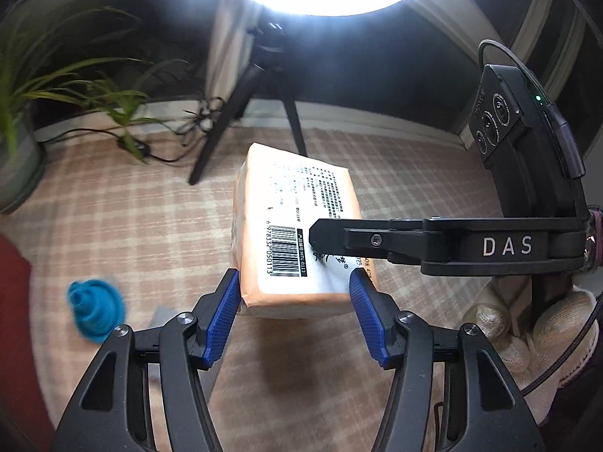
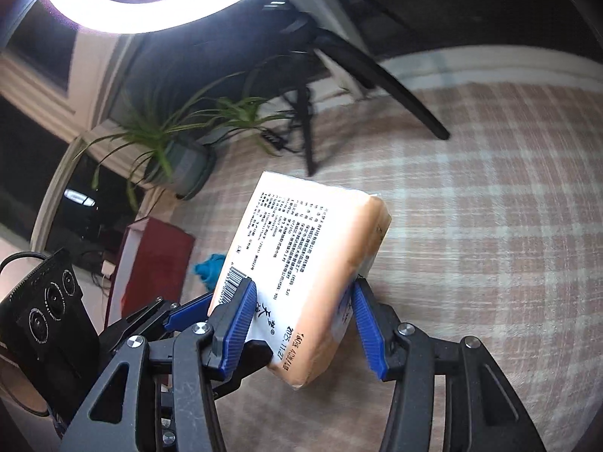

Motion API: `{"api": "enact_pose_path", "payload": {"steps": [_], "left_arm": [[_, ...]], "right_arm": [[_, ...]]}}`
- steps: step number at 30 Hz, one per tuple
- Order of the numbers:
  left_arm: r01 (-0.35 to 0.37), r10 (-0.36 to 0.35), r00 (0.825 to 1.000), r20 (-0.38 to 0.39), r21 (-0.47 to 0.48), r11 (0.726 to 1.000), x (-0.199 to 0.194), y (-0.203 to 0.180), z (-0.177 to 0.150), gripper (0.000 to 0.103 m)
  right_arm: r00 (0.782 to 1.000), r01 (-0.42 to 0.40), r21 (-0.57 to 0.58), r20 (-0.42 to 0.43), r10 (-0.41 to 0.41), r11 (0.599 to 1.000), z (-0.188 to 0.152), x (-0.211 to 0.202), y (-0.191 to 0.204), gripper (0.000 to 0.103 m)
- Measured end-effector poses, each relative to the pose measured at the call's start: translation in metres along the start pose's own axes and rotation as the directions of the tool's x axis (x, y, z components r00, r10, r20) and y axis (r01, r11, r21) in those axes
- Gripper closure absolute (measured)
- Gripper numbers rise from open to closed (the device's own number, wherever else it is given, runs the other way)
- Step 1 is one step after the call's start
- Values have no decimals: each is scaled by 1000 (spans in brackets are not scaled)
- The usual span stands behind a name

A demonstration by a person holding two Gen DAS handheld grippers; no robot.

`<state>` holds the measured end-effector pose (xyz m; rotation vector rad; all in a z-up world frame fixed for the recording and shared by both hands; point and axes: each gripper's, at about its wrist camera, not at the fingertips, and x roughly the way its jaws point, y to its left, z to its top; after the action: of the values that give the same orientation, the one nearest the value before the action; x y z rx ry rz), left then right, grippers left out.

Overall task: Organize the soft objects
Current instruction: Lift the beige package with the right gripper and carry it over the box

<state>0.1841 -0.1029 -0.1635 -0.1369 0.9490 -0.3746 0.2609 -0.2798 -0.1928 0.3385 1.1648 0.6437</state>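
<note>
An orange tissue pack (image 1: pixel 301 226) with a white printed label and barcode is held above the checked cloth. My left gripper (image 1: pixel 294 293) has its blue pads against the pack's near end, one on each side. My right gripper (image 2: pixel 301 312) is shut on the same pack (image 2: pixel 309 263), its pads on the two broad faces. In the left wrist view the right gripper's black finger (image 1: pixel 339 235) lies across the pack's label from the right. A blue silicone funnel (image 1: pixel 96 307) lies on the cloth at the left; it also shows in the right wrist view (image 2: pixel 209 267).
A pink and white checked cloth (image 1: pixel 113 218) covers the surface. A ring light on a black tripod (image 1: pixel 264 86) stands at the back. A potted plant (image 2: pixel 177 150) stands at the back left. A red box (image 2: pixel 154 263) stands at the left edge.
</note>
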Motion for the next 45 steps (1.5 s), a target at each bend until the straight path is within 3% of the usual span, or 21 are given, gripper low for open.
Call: {"api": "enact_pose_path", "payload": {"steps": [10,19,28,38,45], "left_arm": [[-68,79,991,104,-98,993,-75,28,-21,45],[-138,178,967,180,-217,966,-152,72,-61,45],[-214,300,936,185,-378,901,-195,129,-106,45],[-287,417,893,169,-501,817,-234,182,-141,45],[-340,446,890,89,-521,783,-235,205,-161,45]], "right_arm": [[997,-75,-145,-6,75,987,-4,2,92,54],[986,-165,-326,-64,152,931,-14,26,203,54],[967,-247,-443,-173,188,862,-37,86,295,54],[938,-295,-486,-309,154,822,-68,153,347,55],[926,-298,-500,-359,119,813,-83,179,360,56]]}}
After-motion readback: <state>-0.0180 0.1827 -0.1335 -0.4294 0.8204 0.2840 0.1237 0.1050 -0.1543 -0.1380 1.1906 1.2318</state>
